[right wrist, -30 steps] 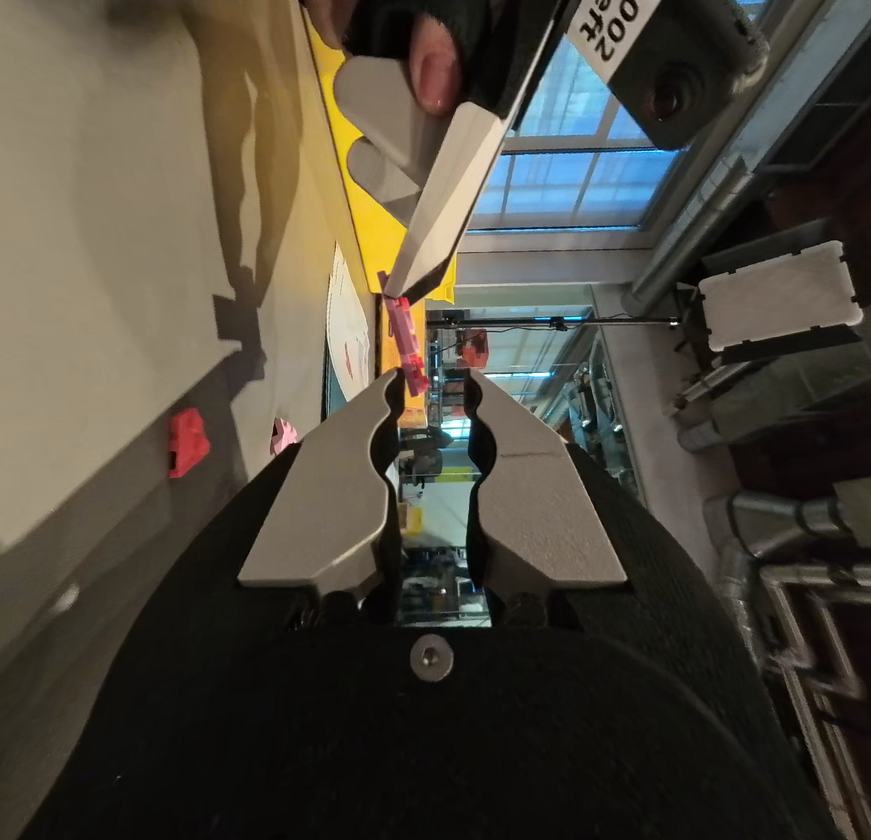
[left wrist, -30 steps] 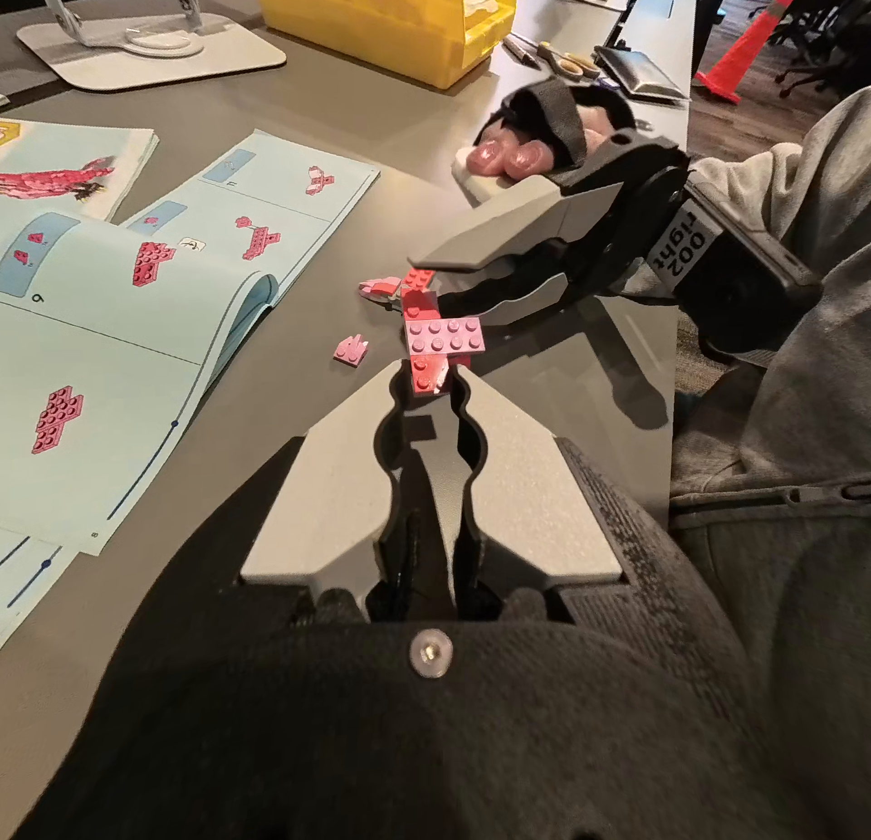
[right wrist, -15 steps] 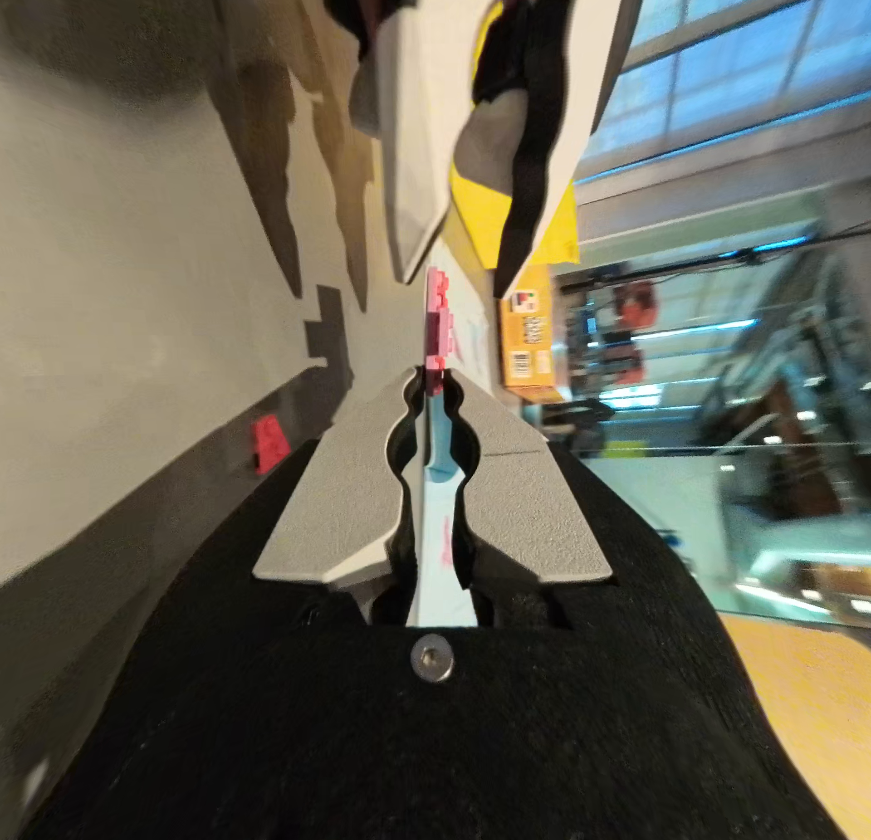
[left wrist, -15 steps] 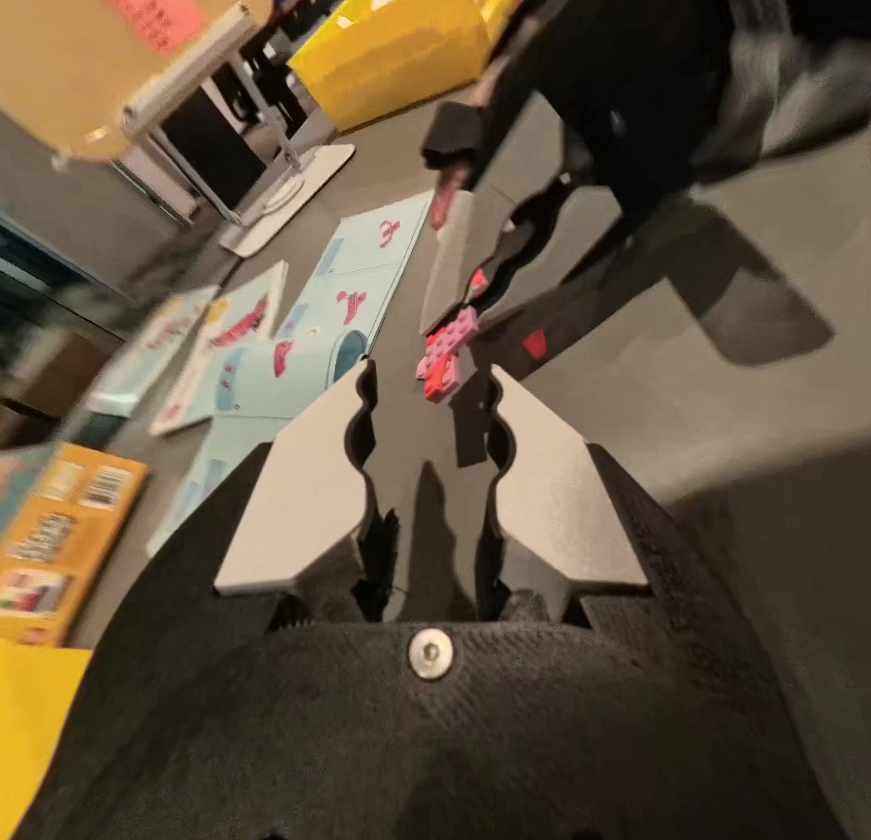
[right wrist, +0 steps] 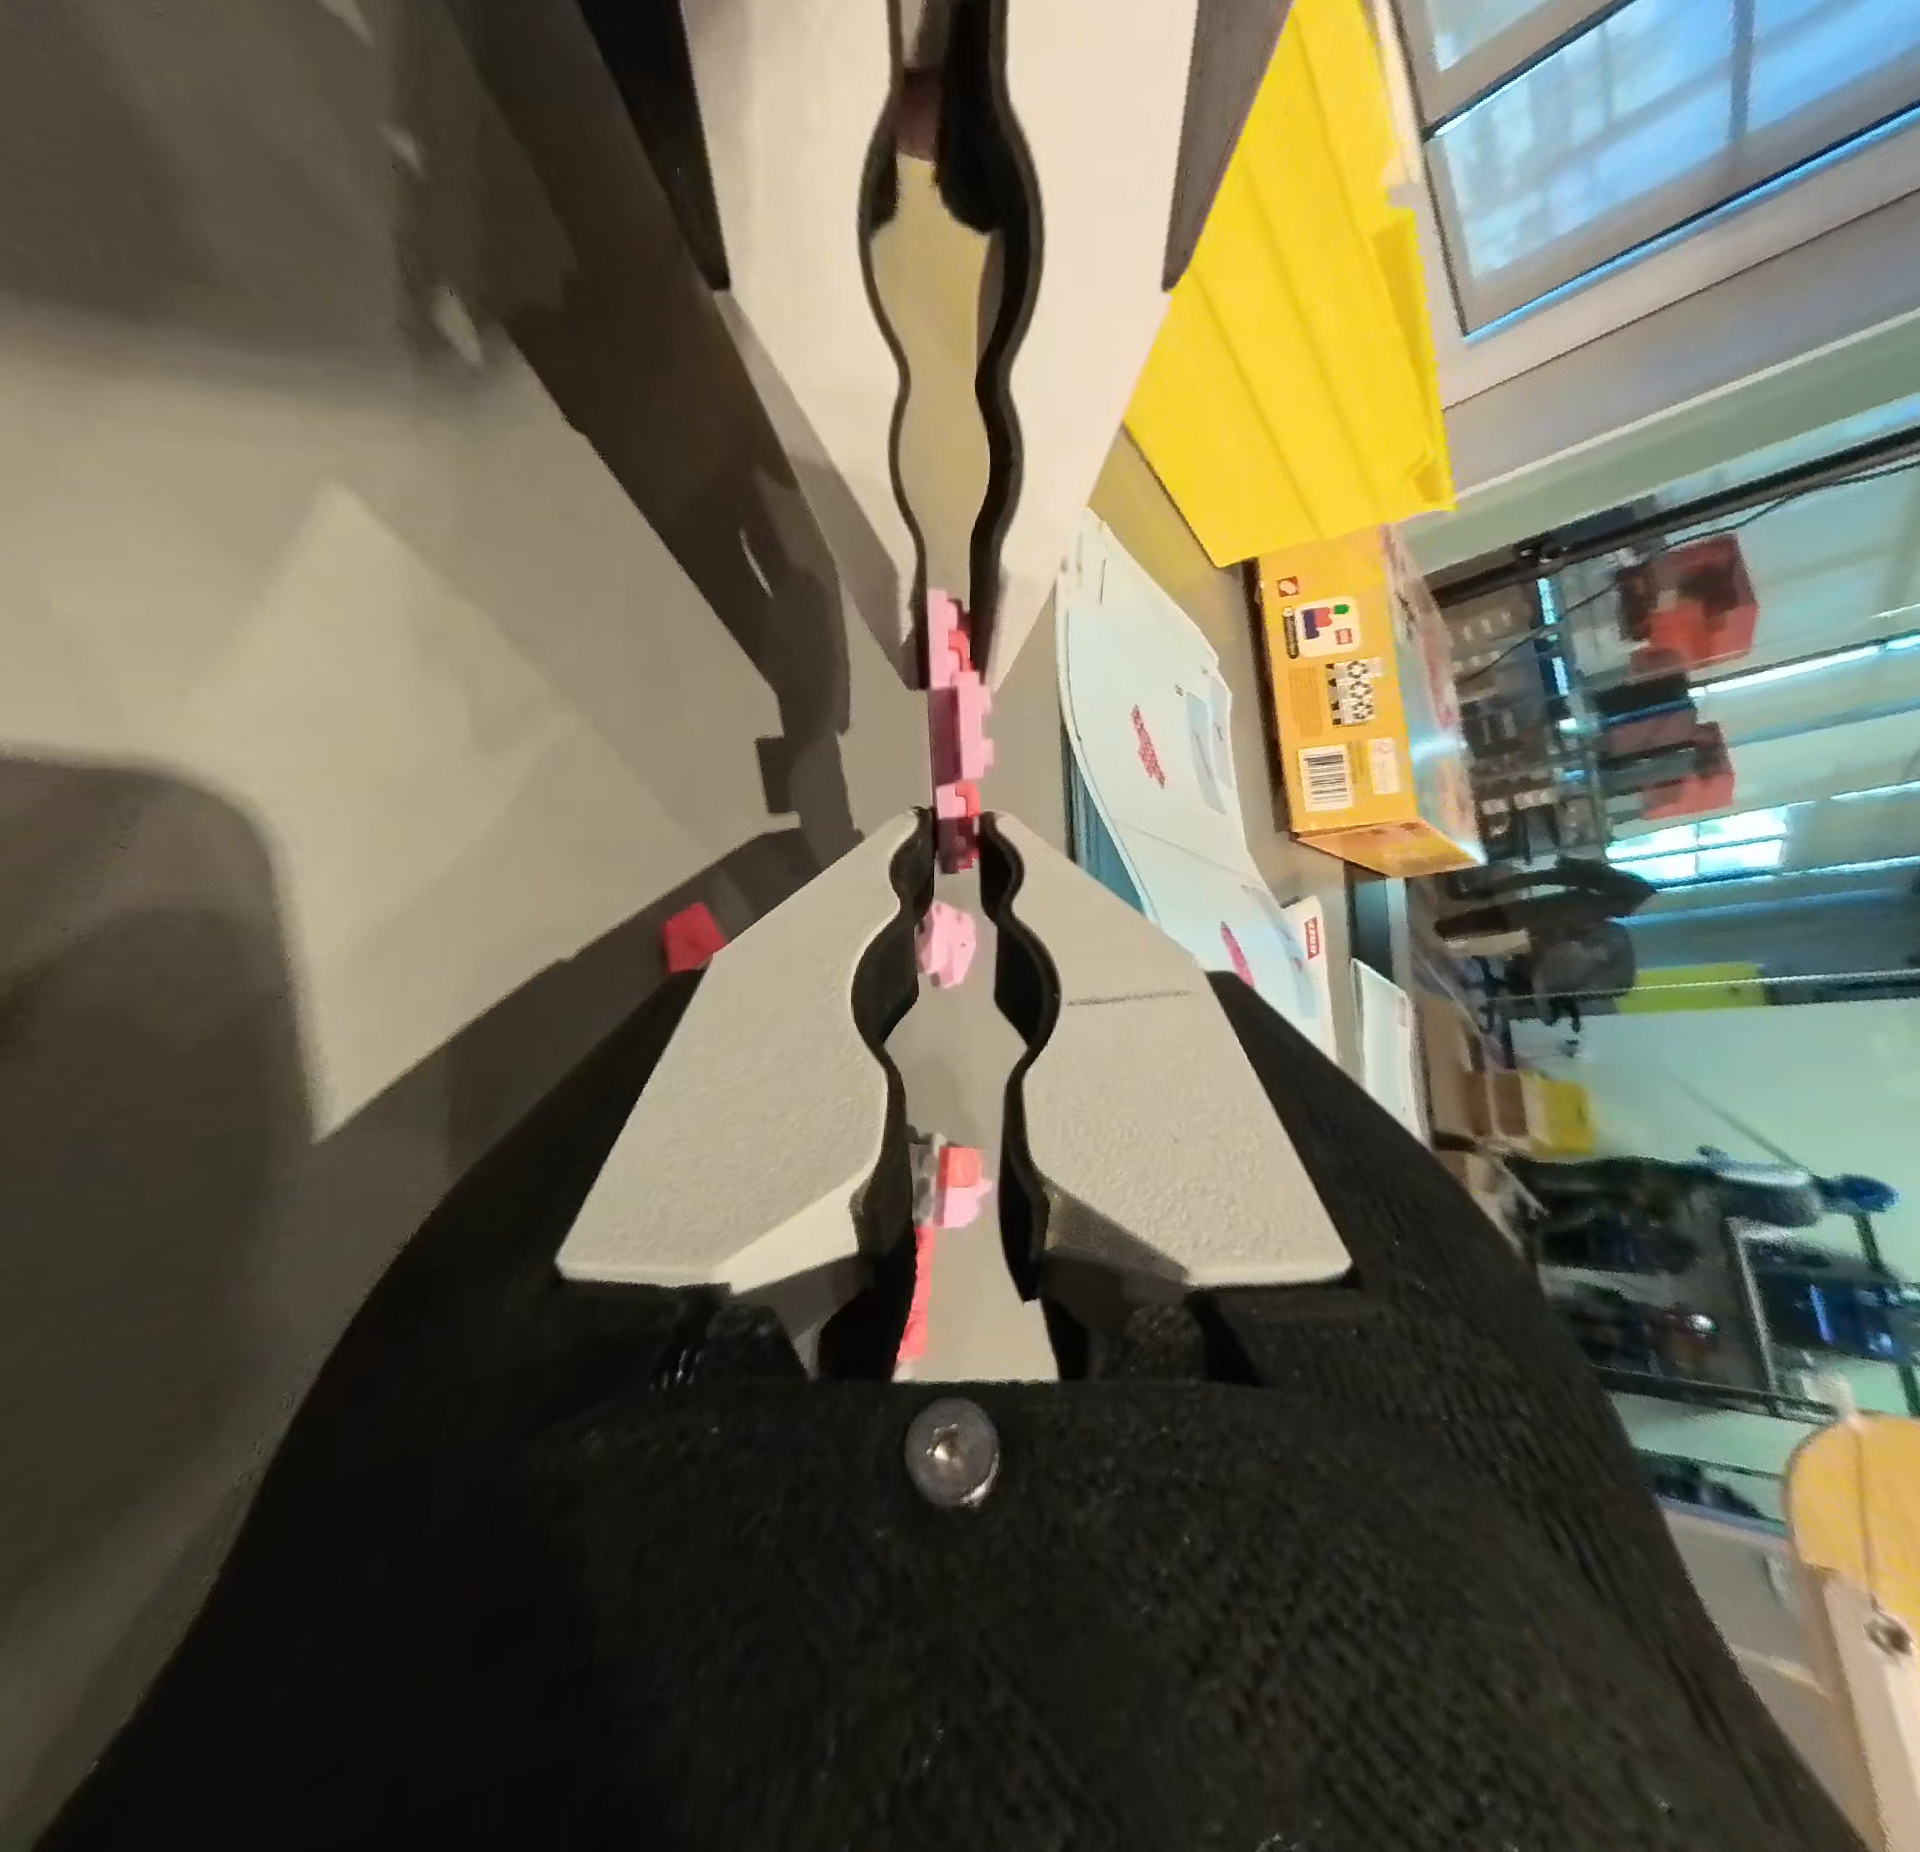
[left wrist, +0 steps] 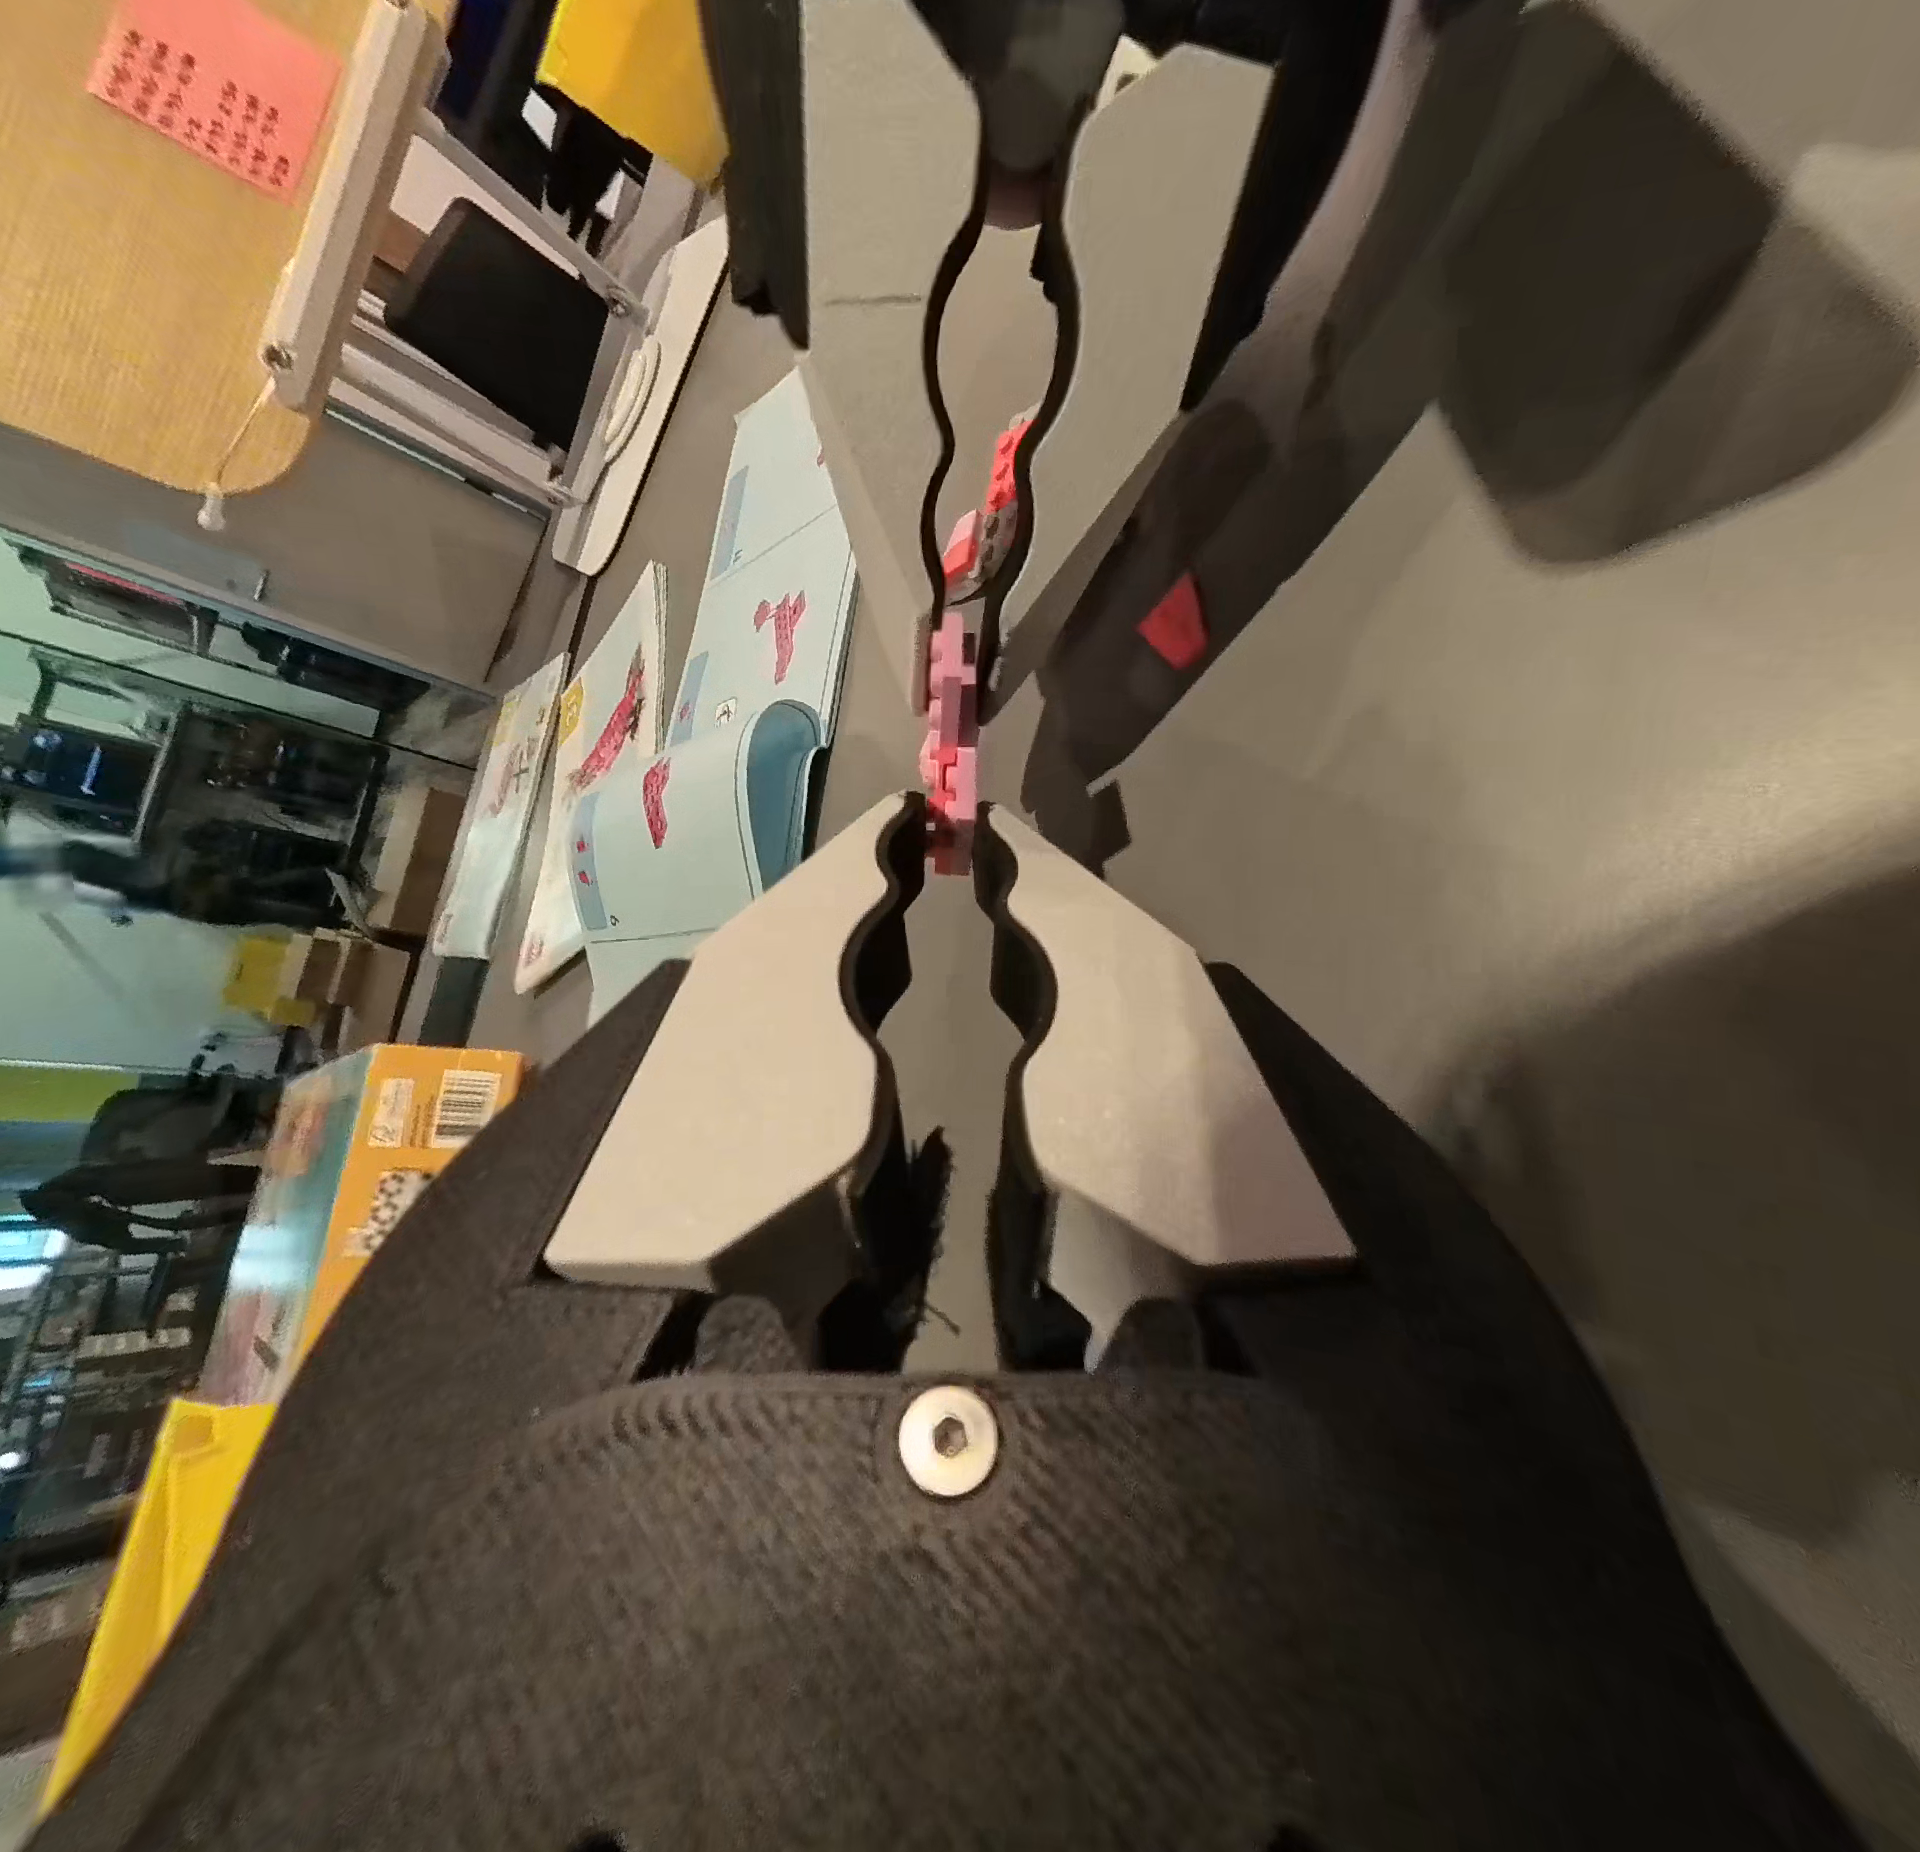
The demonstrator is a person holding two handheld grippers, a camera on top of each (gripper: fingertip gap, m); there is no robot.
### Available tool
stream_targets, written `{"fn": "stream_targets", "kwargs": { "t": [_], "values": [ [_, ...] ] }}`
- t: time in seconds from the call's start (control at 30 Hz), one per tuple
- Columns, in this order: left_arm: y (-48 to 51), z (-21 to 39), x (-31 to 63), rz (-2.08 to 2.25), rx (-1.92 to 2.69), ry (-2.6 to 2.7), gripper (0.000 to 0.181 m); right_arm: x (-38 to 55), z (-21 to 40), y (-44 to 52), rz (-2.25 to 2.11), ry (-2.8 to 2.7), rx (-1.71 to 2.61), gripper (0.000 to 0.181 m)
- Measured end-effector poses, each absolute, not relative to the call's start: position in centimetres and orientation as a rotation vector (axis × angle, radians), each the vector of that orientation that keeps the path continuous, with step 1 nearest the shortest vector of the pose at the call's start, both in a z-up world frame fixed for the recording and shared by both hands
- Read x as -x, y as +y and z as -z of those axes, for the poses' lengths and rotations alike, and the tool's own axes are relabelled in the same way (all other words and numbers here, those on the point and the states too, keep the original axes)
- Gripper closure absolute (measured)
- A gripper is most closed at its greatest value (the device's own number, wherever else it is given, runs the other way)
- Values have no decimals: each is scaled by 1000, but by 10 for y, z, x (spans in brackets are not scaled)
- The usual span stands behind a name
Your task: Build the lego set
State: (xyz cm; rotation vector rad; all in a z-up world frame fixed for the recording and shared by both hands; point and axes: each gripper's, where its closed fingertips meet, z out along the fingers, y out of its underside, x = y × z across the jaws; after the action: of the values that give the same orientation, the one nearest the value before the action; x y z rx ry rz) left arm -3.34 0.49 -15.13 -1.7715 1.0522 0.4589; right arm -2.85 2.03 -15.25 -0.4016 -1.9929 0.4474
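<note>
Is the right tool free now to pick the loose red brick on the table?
Probably not: the right tool is shut on the pink assembly, which the left tool also grips. The red brick itself lies uncovered.

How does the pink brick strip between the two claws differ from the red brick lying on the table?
The brick strip is pinched at opposite ends by the left claw and the right claw, off the table. The red brick lies loose on the table, untouched. The brick strip is several pink and red pieces joined in a line, while the red brick is one small piece of a single colour. Both are plastic toy bricks in pink-red tones.
</note>
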Motion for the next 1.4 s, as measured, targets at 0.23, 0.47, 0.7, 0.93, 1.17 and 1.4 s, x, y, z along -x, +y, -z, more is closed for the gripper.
{"fn": "stream_targets", "kwargs": {
  "t": [0.23, 0.47, 0.7, 0.93, 1.17, 1.4],
  "values": [
    [8, 137, 44, -38, 1914, 645, 174, 34, 129, 28, -337, -1800, 291, 129],
    [2, 113, 21, 862, 1915, 88, 174, 27, 96, 17, -101, -1537, 20, 136],
    [-1, 99, 15, 1286, 1765, -145, 175, 27, 97, 16, 57, -1487, -101, 154],
    [2, 95, 23, 1081, 1703, -78, 169, 28, 96, 20, 77, -1495, -58, 175],
    [-1, 93, 51, -351, 1601, 699, 138, 34, 113, 28, -28, -1657, 105, 175],
    [3, 142, 30, -932, 1268, 1314, 140, 35, 124, 26, -51, -1712, 114, 175]
  ]
}}
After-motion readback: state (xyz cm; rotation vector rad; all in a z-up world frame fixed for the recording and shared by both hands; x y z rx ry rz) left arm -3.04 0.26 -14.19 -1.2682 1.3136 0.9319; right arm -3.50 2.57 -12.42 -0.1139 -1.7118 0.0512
